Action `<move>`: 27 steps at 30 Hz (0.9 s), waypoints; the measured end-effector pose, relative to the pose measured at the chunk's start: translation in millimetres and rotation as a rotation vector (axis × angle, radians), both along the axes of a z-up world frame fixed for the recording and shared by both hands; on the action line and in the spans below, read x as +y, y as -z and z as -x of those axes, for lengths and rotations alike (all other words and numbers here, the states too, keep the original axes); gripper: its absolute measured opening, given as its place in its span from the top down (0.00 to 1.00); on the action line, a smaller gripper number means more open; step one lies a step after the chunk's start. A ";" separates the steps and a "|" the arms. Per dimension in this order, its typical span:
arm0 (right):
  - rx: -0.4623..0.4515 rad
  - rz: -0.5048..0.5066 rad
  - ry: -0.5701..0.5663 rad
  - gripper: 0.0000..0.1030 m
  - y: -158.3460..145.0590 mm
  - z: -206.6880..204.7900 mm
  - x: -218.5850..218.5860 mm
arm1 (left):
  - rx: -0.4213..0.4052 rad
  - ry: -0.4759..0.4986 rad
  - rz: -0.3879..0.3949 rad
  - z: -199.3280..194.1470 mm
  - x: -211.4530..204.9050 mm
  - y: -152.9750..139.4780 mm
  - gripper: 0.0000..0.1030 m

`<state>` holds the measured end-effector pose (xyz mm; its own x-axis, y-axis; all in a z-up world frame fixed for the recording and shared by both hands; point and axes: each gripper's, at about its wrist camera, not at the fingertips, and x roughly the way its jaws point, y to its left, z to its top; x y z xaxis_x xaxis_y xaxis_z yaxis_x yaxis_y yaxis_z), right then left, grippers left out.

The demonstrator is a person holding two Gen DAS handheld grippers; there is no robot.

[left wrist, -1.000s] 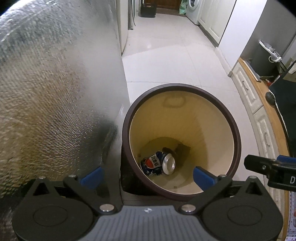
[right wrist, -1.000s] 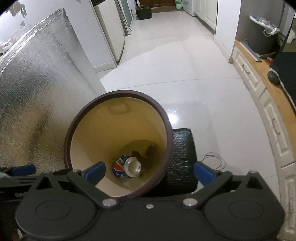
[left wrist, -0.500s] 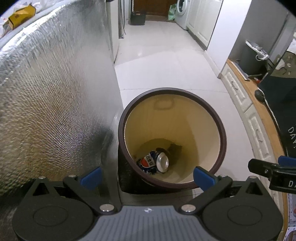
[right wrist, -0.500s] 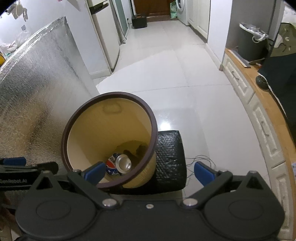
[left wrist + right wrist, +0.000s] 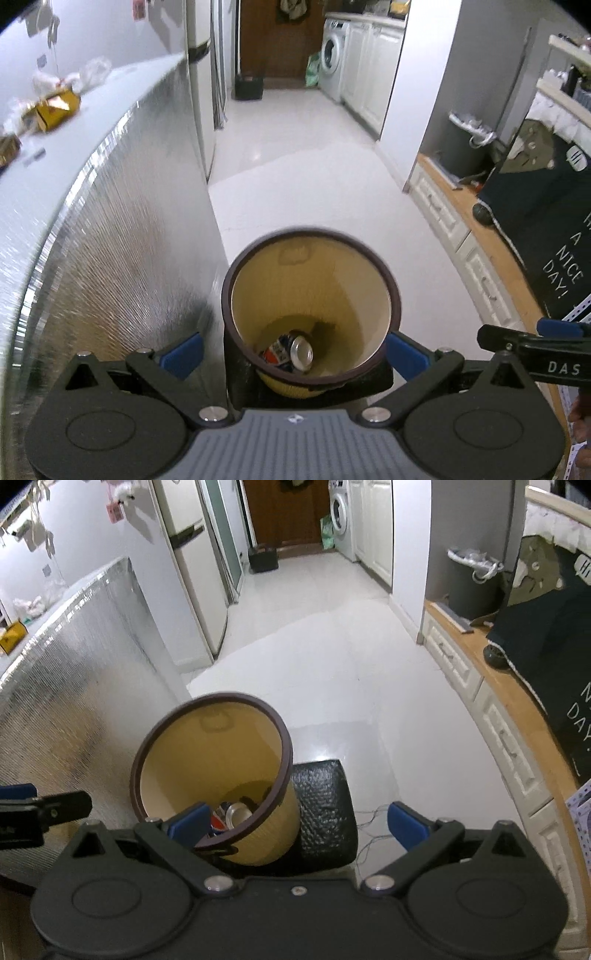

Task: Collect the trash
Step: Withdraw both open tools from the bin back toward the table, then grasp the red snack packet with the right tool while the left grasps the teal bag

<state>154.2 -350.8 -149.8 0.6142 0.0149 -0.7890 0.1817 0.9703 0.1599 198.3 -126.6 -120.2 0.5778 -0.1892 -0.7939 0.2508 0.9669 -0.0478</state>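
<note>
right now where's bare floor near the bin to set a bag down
Widest free patch: the white tile floor beyond the bin, between the foil-covered counter and the white drawer units. Crowded: the bin sits tight against the counter, a black padded block butts its right side, and thin wires trail on the tiles beside the block.

Spread right claw (image 5: 295, 821), yellow bin (image 5: 207, 753), can (image 5: 236, 812) inside
</note>
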 end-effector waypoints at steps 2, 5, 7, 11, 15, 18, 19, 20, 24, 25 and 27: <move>-0.029 0.001 0.001 0.00 -7.2 5.3 1.0 | -0.031 -0.002 0.003 6.5 1.2 -9.8 0.00; -0.074 0.008 0.001 0.00 -18.6 11.3 4.4 | -0.080 -0.004 0.010 16.2 4.7 -24.4 0.00; -0.107 0.009 -0.013 0.00 -26.1 13.6 7.8 | -0.120 -0.011 0.007 23.2 8.5 -35.1 0.00; -0.190 0.009 -0.051 0.00 -45.6 18.5 20.4 | -0.212 -0.033 0.015 36.8 21.4 -59.5 0.00; -0.288 0.017 -0.102 0.00 -66.4 20.0 37.0 | -0.288 -0.091 0.011 44.5 42.3 -79.0 0.00; -0.374 0.026 -0.151 0.00 -78.4 18.7 55.0 | -0.328 -0.144 0.004 46.9 60.9 -90.1 0.00; -0.403 0.034 -0.177 0.00 -81.9 17.4 62.4 | -0.339 -0.163 0.001 47.5 67.1 -93.2 0.00; -0.419 0.041 -0.200 0.00 -83.8 15.6 68.3 | -0.350 -0.187 -0.001 48.3 75.1 -96.1 0.00; -0.450 0.027 -0.296 0.00 -92.5 4.3 98.2 | -0.378 -0.275 -0.011 48.3 110.4 -106.1 0.00; -0.451 0.020 -0.314 0.00 -94.0 2.0 105.1 | -0.388 -0.297 -0.014 48.7 119.9 -107.6 0.00; -0.457 0.006 -0.352 0.00 -98.3 -4.5 118.8 | -0.398 -0.333 -0.020 49.8 136.0 -110.2 0.00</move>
